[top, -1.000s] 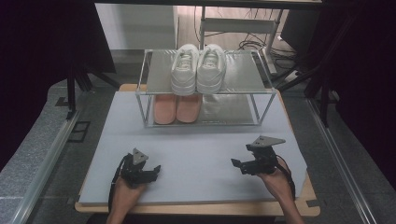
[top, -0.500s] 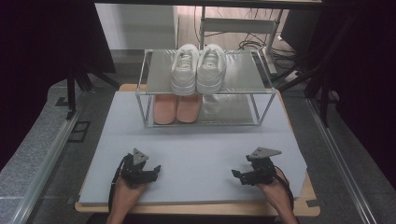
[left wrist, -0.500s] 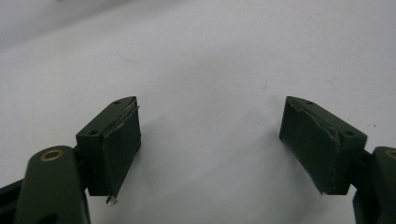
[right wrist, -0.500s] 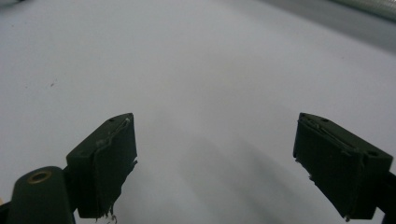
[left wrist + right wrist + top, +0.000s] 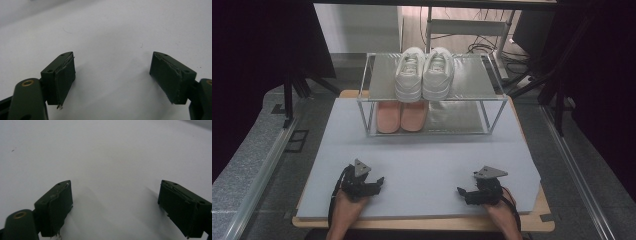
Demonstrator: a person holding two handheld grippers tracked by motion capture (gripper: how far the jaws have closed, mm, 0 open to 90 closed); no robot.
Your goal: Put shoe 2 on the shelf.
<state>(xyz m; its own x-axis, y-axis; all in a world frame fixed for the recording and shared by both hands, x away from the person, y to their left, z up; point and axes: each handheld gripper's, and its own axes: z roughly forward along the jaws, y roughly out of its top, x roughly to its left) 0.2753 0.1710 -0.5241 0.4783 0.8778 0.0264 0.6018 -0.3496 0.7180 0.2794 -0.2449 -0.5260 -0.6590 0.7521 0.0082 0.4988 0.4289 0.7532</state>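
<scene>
From above, the high view is showing a table with a big grey mat (image 5: pixel 422 150) lying on it. At the far side of the mat a clear shoe rack (image 5: pixel 432 97) is standing. A pair of white sneakers (image 5: pixel 424 74) is sitting side by side on its top shelf, toes toward the person. A pair of pink shoes (image 5: pixel 401 116) is sitting on the shelf under them. The left gripper (image 5: pixel 377 181) is resting low at the near left part of the mat. The right gripper (image 5: pixel 462 192) is resting low at the near right part. Both are well apart from the rack, and both are holding nothing.

Looking along the left gripper, its two black jaws are standing wide apart. Bare grey mat (image 5: pixel 110 37) is lying between them.

Looking along the right gripper, its jaws are standing wide apart too, with bare mat (image 5: pixel 110 157) between them and nothing being pinched.

The white sneakers are the nearest things to grab, I think. They are looking light, with soft puffy tops and firm soles. Squeezing the soft top would likely squash it, so the shoe could wobble. The heel edge or the firm side by the sole is looking like a better place to pinch. The rack's shelf is looking smooth, so a shoe may slide if it is being pushed and not lifted.
</scene>
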